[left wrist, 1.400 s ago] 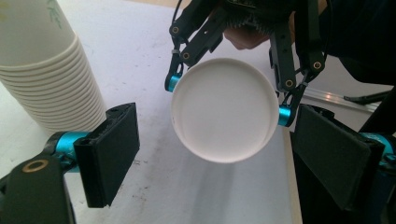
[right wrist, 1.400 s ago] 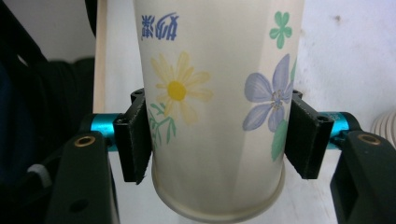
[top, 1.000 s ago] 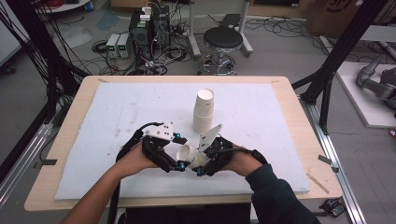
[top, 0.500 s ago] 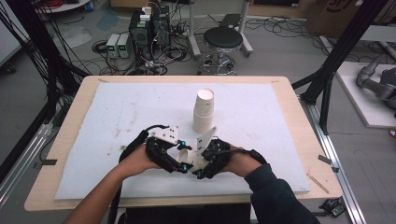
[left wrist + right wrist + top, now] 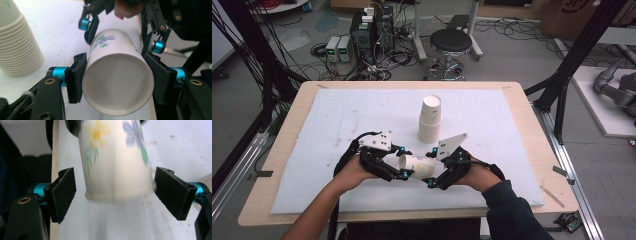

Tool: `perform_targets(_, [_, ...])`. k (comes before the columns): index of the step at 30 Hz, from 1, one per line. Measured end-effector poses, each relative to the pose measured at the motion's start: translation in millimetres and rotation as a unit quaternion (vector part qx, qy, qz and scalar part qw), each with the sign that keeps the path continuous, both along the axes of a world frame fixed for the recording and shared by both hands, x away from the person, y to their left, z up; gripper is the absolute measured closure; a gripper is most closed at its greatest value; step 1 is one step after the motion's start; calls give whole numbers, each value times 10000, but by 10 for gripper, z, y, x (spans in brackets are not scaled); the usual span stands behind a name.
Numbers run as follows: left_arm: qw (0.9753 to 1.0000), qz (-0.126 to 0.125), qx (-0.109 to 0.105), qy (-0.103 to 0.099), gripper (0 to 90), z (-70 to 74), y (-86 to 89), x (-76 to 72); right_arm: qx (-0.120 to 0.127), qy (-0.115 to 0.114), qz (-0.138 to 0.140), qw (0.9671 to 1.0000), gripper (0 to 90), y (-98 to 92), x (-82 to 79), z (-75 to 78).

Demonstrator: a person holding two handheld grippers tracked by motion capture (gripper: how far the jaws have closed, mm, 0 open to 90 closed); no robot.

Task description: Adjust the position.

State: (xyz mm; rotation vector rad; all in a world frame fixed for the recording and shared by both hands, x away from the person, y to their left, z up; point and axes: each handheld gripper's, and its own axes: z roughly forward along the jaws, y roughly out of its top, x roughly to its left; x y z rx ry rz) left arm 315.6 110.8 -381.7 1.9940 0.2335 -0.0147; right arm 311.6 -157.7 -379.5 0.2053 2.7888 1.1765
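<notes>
A white paper cup (image 5: 418, 166) with a flower print lies sideways in the air between both grippers, near the table's front edge. My left gripper (image 5: 403, 161) is shut on its open mouth. In the left gripper view both pads (image 5: 77, 77) press the rim of the cup (image 5: 117, 85). My right gripper (image 5: 432, 167) stands around the cup's base end. In the right gripper view its jaws sit apart from the blurred cup (image 5: 115, 157), with a gap on each side, so my right gripper (image 5: 118, 192) is open.
A tall stack of paper cups (image 5: 430, 122) stands upright just behind the grippers, also at the left (image 5: 17, 42) in the left gripper view. A white mat (image 5: 337, 120) covers the wooden table. A stool and cables lie beyond the far edge.
Both hands and the cup have shifted slightly toward the front edge. The cup stays between the two grippers.
</notes>
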Motion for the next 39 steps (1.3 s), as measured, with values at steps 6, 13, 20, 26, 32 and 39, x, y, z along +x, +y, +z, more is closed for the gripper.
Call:
perform_targets(6, [9982,245,-539,-43,370,-23,127,-16,872,40,-577,9945,191,-251,-9,-59])
perform_targets(13, [9957,395,-805,-218,370,-78,191,-47,1437,-82,-662,9874,191,-355,-68,-148])
perform_targets(20, [9934,487,-1013,-244,370,-145,212,-83,1638,-60,-670,9842,193,-381,-90,-230])
perform_targets(26, [9927,456,-1085,-270,370,-174,216,-90,1737,-72,-633,9827,194,-385,-76,-230])
perform_targets(32, [9929,357,-1104,-252,370,-167,191,-102,1747,-36,-570,9830,194,-366,-80,-241])
perform_targets(39, [9930,163,-1148,-244,370,-161,124,-121,1769,47,-386,9835,195,-310,-93,-251])
